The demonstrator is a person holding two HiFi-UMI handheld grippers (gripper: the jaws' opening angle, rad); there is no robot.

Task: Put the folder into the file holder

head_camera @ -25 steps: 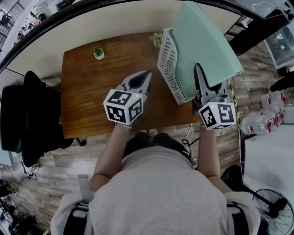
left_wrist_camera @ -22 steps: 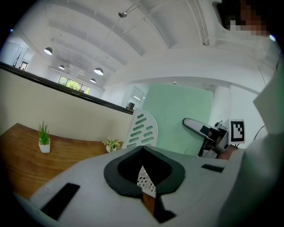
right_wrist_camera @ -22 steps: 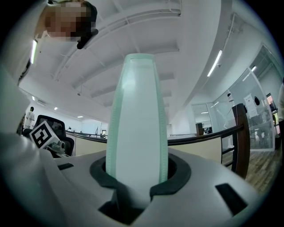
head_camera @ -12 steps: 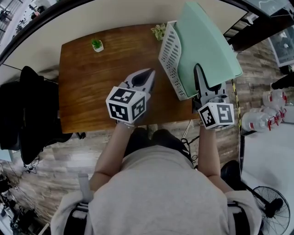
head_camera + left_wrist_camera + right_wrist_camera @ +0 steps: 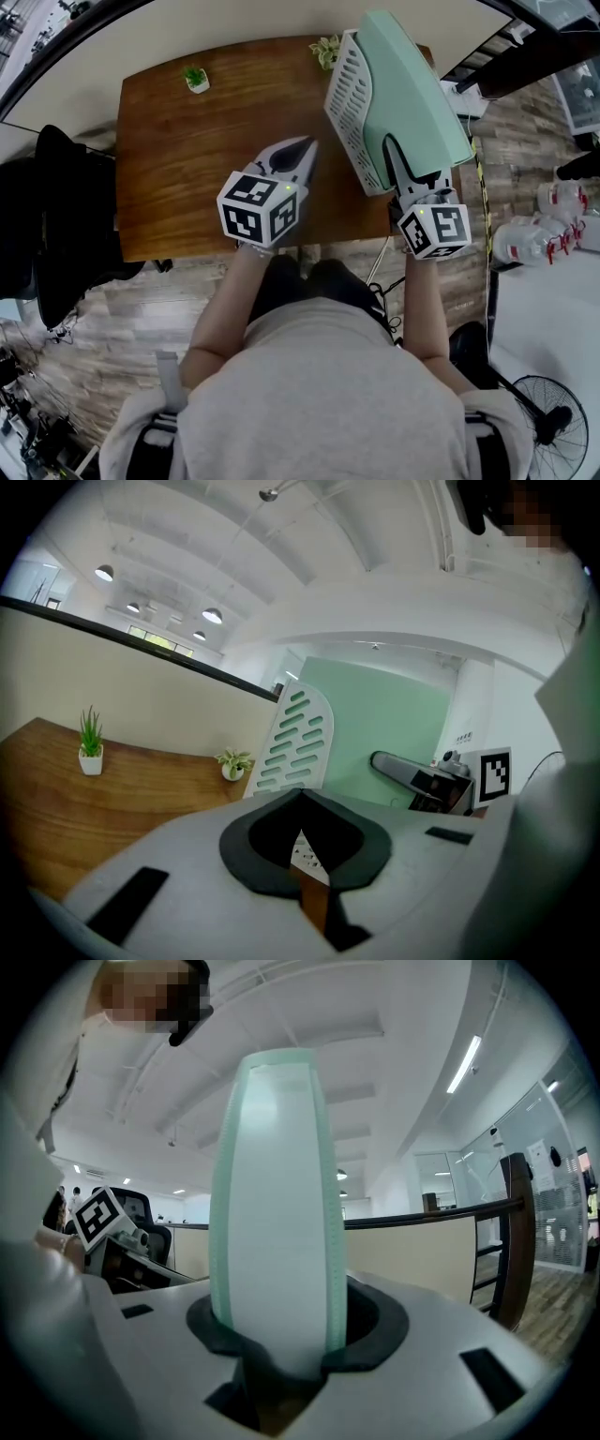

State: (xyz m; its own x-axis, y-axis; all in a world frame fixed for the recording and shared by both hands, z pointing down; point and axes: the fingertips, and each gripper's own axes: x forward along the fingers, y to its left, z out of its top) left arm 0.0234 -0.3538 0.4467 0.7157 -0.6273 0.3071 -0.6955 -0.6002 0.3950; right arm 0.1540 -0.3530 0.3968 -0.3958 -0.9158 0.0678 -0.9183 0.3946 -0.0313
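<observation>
- Upper right, the folder [image 5: 412, 84] is settling deeper into the file holder [image 5: 349, 103].
- The right gripper [image 5: 390, 145] is opening its jaws around it, probably beginning release.
- The left gripper [image 5: 305, 147] is idling, jaws together.

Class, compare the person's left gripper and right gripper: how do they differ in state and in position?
The left gripper's jaws are together and empty; the right gripper's jaws, opening at this moment, have the green folder between them. The left gripper hangs over the bare wooden desk; the right gripper is by the white file holder. Both carry a marker cube.
</observation>
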